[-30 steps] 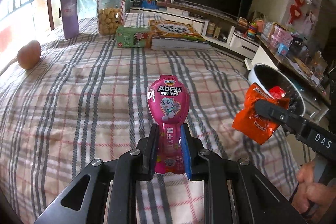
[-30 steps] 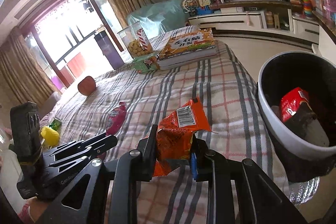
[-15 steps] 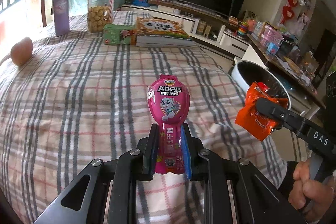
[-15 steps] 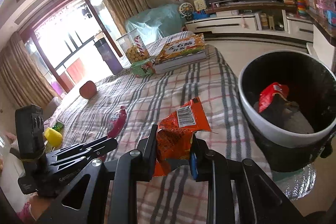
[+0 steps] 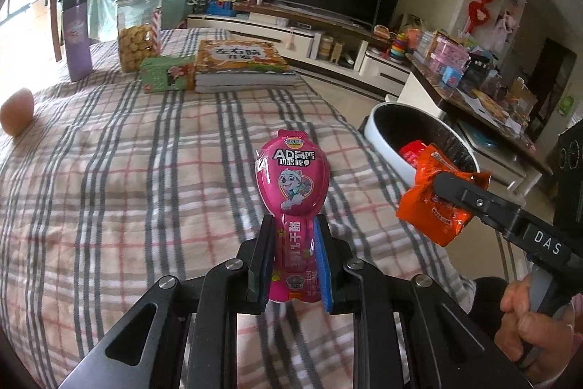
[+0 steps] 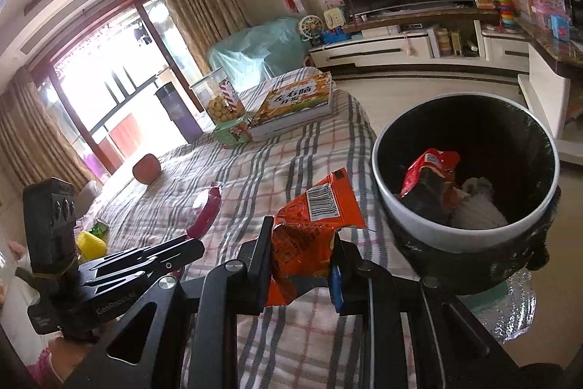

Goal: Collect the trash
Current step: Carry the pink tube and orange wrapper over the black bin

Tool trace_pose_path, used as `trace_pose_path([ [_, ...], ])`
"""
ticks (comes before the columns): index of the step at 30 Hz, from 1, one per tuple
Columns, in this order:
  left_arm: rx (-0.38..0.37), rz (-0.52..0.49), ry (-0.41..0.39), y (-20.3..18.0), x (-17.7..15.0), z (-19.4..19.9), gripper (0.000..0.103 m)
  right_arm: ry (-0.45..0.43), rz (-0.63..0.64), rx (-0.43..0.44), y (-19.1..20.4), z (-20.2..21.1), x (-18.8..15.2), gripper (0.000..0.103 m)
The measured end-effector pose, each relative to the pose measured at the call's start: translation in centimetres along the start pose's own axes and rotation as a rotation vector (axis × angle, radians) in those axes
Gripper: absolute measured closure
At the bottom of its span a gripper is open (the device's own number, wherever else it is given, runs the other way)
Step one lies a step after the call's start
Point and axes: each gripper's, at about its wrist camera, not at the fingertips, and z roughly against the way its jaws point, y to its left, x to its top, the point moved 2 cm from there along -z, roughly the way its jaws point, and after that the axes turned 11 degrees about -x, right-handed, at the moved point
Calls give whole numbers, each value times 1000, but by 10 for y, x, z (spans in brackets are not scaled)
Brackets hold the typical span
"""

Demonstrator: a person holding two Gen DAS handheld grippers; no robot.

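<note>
My left gripper [image 5: 291, 236] is shut on a pink snack wrapper [image 5: 291, 177] and holds it upright above the plaid bed. My right gripper [image 6: 300, 243] is shut on an orange foil snack bag [image 6: 313, 217]; it shows at the right of the left wrist view [image 5: 437, 195], close to the bin's rim. The white-rimmed black trash bin [image 6: 430, 225] stands beside the bed's right edge, also in the left wrist view [image 5: 382, 148]. A red wrapper [image 6: 430, 166] and other trash lie inside it. The left gripper and pink wrapper [image 6: 207, 210] show at the left of the right wrist view.
On the bed's far end lie a book [image 5: 240, 61], a green box [image 5: 167, 75], a cookie jar [image 5: 138, 35] and a purple tumbler [image 5: 76, 35]. An apple [image 5: 16, 112] sits at the left. A TV stand [image 5: 328, 35] and cluttered shelves line the walls.
Both grippers have moved right toward the bin with their wrappers held. The bin now looms larger and nearer in the right wrist view.
</note>
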Motion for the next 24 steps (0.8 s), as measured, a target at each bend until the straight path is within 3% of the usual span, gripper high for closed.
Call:
trace_pose_path([
  [24, -71, -76, 26, -41, 11, -36, 84, -35, -66, -82, -55, 23, 5, 78],
])
